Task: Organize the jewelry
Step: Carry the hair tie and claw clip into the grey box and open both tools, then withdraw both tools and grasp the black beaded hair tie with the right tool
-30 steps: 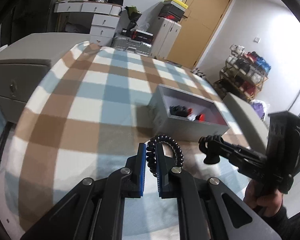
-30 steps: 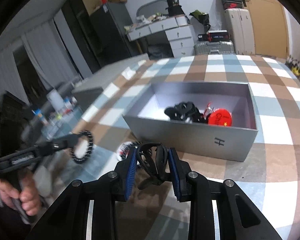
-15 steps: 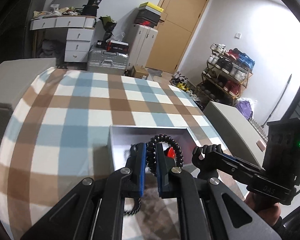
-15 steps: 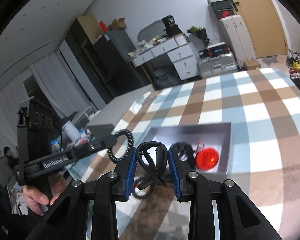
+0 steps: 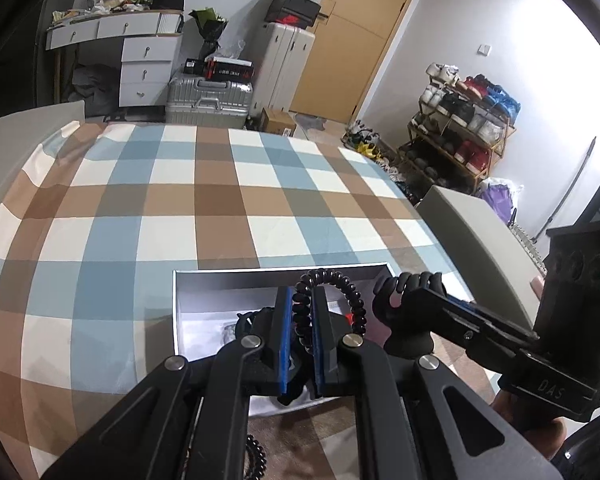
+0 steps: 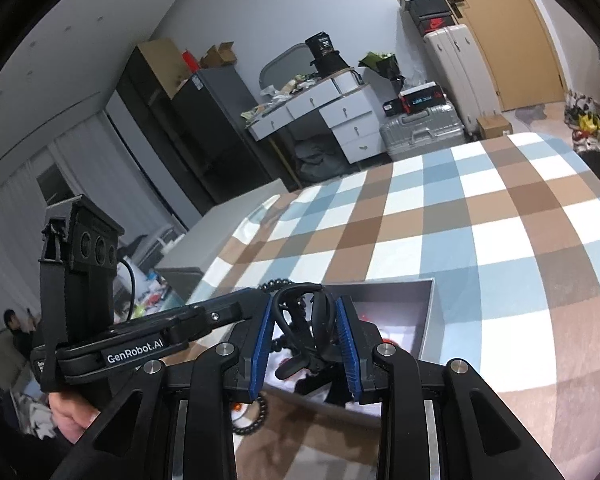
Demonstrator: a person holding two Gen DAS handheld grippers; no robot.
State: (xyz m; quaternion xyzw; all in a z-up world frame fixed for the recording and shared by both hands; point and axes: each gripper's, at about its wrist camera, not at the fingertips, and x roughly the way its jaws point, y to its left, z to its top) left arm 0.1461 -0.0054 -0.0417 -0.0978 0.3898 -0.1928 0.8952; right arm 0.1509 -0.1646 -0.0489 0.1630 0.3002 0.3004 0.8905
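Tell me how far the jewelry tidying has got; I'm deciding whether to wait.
Done: some dark pieces and a red one already lie in the grey box. In hand: the left tongs pinch a black beaded bracelet, and the right tongs grip a black looped band, both held above the box. Left: dropping both in, and another beaded piece lying on the checked cloth outside it.

The left tongs [image 6: 256, 312] carry the white label "GenRobot.AI" on the side; the right tongs [image 5: 416, 300] carry raised letters "DAS".
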